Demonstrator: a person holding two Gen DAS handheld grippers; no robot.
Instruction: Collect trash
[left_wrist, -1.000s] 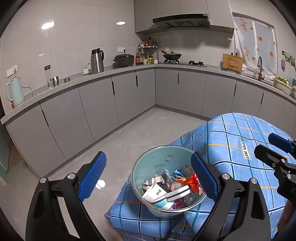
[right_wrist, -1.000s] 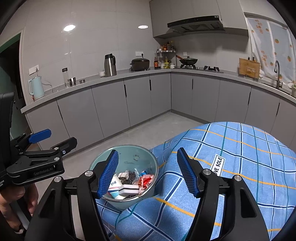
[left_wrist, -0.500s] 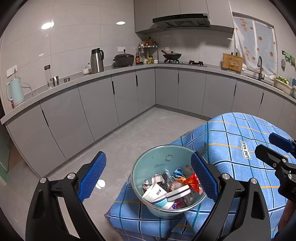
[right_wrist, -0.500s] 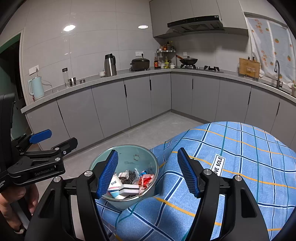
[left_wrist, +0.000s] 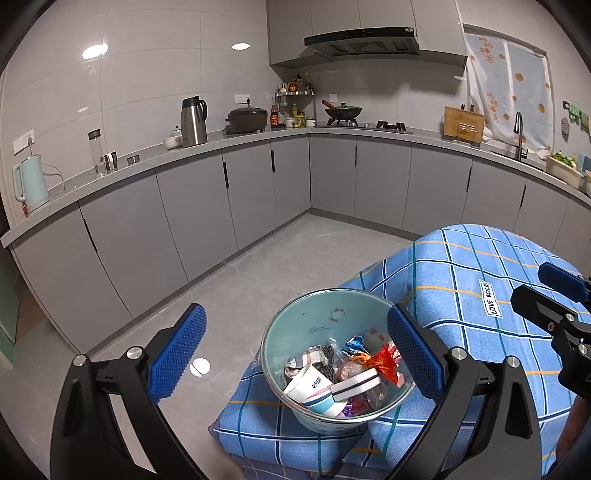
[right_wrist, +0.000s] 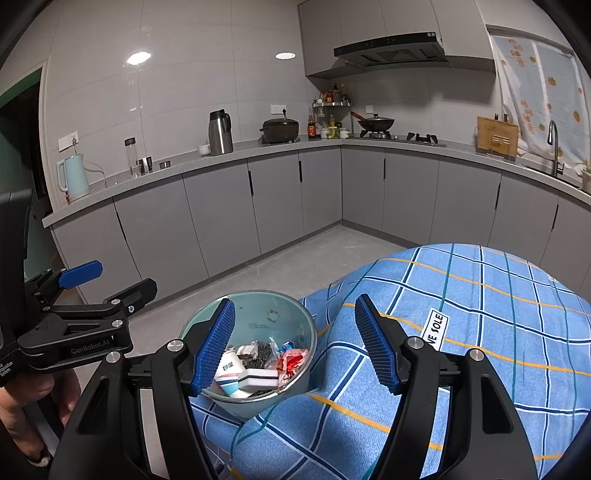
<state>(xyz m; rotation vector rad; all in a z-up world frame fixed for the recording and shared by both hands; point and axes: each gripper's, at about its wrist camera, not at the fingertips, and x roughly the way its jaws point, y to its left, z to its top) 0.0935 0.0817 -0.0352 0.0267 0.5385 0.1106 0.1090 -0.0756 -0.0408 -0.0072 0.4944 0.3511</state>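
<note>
Collection step judged nearly done or done: trash is seen piled inside the pale green bin (left_wrist: 334, 369), which sits at the left corner of the bench under a blue checked cloth (left_wrist: 461, 280). Contents noted: a paper cup (left_wrist: 312, 387), a red wrapper (left_wrist: 386, 363), a white flat box (left_wrist: 356, 384), dark and clear packets. No loose trash is seen on the visible cloth; the rest of the bench is out of frame.

Left tongs (left_wrist: 295, 354): jaws are opening, spread very wide, nothing pressed between the pads; the bin is only seen beyond them. Right tongs (right_wrist: 299, 341): held partly open, nothing gripped; they hang above the cloth just right of the bin.

Next move, judged: a scan for leftover litter is called for; if none, the bin could be taken by its rim, with one pad inside and one outside, and kept upright since it is heaped.
</note>
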